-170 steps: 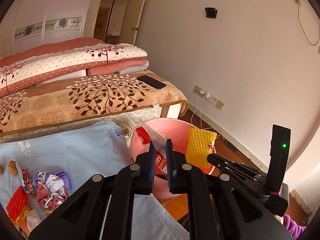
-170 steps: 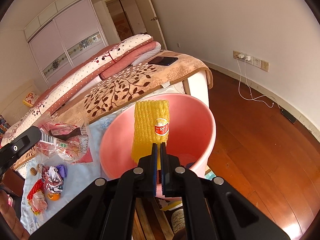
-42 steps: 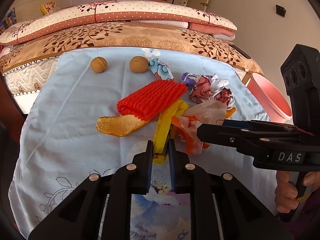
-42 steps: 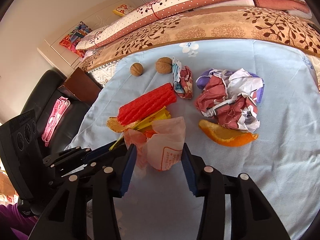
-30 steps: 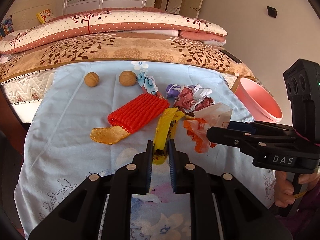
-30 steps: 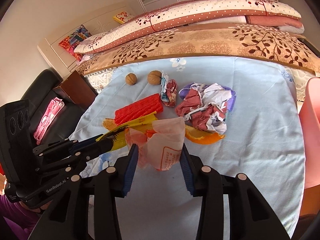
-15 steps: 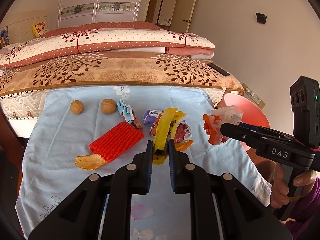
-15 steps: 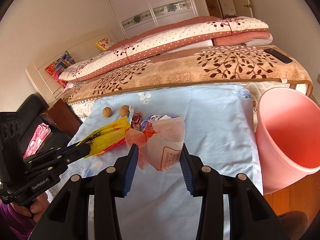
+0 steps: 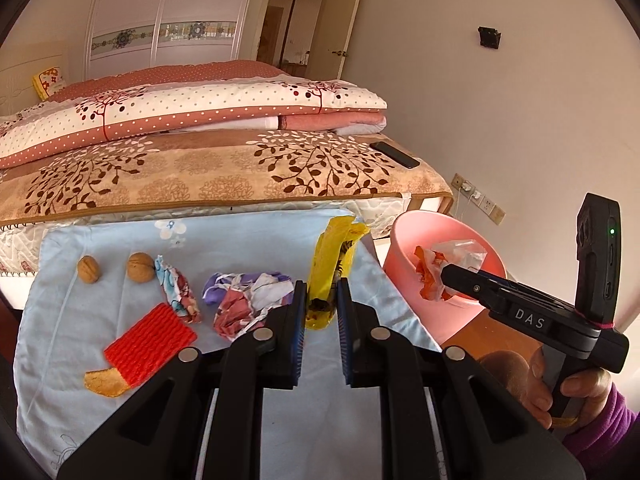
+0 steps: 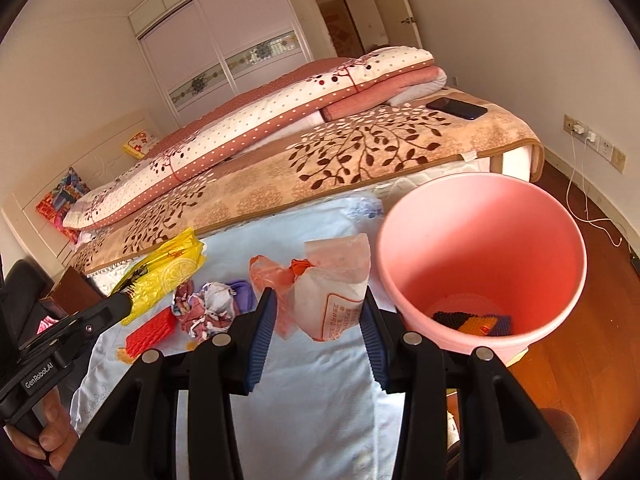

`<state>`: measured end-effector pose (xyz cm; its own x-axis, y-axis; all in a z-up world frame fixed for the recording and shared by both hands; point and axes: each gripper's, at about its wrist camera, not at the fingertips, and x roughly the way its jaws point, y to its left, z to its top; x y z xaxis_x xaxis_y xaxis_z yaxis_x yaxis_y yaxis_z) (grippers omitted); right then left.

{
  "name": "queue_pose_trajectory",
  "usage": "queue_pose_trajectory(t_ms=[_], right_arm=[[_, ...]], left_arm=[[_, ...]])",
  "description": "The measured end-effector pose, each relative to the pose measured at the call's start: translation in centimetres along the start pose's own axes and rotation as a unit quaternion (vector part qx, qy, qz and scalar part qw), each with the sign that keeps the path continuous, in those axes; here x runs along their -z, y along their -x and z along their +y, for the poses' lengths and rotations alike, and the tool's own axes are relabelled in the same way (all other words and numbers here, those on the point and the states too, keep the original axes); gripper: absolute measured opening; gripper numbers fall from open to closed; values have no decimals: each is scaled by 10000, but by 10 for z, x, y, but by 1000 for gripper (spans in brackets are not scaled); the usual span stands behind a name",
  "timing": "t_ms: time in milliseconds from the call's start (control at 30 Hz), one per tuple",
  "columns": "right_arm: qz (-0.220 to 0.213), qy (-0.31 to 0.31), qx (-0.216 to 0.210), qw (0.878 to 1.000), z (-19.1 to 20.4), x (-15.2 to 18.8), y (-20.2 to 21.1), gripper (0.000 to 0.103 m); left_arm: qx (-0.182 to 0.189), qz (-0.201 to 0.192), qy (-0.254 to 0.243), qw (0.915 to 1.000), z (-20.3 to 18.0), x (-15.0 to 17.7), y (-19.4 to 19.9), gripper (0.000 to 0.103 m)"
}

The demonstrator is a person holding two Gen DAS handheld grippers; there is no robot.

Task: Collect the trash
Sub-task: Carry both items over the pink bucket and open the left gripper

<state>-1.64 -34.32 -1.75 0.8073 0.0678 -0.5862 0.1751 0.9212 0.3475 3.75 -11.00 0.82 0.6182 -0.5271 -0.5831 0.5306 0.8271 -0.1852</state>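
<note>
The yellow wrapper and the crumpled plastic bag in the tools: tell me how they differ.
The yellow wrapper is opaque bright yellow with dark print; the plastic bag is translucent white with an orange part. The wrapper is long and slim, pinched at its lower end in the nearly shut left tool; the bag is a bulky wad that fills the wider-set right tool. Both are held up, off the blue cloth.

Lighting: bright, even daylight in both views; source not visible. Warm cast on the cream walls [image 9: 480, 120]. Shadows: soft and faint beneath the trash on the blue cloth [image 9: 100, 320]. Glare: mild sheen on the wooden floor [image 10: 592, 320] and on the wardrobe doors [image 10: 240, 40]. Distortion: strong fisheye bend, dark vignette at all corners, straight edges curving outward. Focus: sharp centrally; slight softening towards the rims. No motion blur evident.
</note>
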Motion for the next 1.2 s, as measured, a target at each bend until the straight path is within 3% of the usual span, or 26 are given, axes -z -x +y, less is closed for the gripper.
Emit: queue_pose_trajectory(t_ms=[500, 1100, 1167, 1200], right_arm=[[-316, -768, 790, 9934, -80, -10, 13, 41], [-322, -1077, 1061, 9880, -130, -5, -1, 42], [-314, -1113, 1068, 9875, -133, -4, -1, 42], [-312, -1128, 1074, 9873, -135, -4, -2, 42]], left_arm=[[485, 182, -311, 9982, -69, -26, -57, 15], [616, 769, -742, 9924, -128, -23, -128, 15], [597, 828, -743, 9920, -131, -24, -133, 18], [602, 845, -738, 9919, -131, -24, -134, 25]])
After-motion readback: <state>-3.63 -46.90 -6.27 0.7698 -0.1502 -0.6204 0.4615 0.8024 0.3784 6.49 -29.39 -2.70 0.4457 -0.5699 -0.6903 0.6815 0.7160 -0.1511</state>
